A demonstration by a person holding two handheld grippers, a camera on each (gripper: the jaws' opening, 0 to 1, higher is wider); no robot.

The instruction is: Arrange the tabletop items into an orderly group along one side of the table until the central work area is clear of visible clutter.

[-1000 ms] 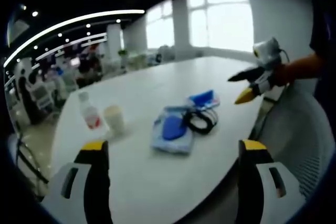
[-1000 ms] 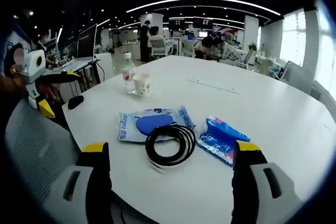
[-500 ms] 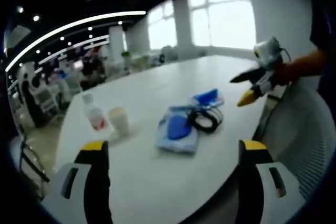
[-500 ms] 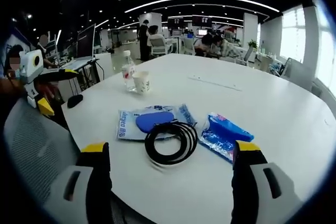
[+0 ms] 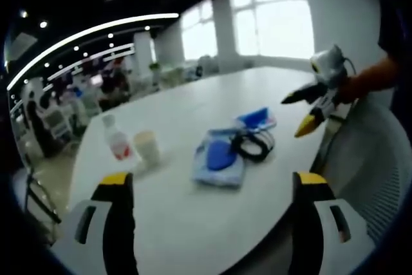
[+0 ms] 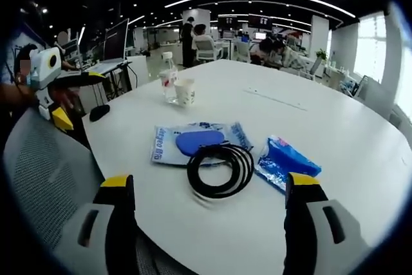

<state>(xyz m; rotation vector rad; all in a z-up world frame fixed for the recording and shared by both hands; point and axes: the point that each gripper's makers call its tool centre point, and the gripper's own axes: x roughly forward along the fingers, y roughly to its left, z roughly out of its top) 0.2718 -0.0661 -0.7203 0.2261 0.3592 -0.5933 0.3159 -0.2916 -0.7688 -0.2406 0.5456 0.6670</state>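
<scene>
Table [image 6: 335, 127] first: we see its middle cluttered with a flat packet [image 6: 168, 145], black cable coil [image 6: 220, 170], blue pouch [image 6: 286, 162], cup [image 6: 185, 92] and bottle [image 6: 168, 76]. Our left gripper [image 5: 209, 198] and right gripper [image 6: 209, 201] hang open, empty. Grabbing the loose coil could drag the pouch off.

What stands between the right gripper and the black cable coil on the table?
Nothing visible does. In the right gripper view, the right gripper faces the black cable coil over bare white table; the blue packets lie beside the coil.

Cable [image 6: 219, 169] between pouch [image 6: 193, 143] and packet [image 6: 286, 161]
</scene>
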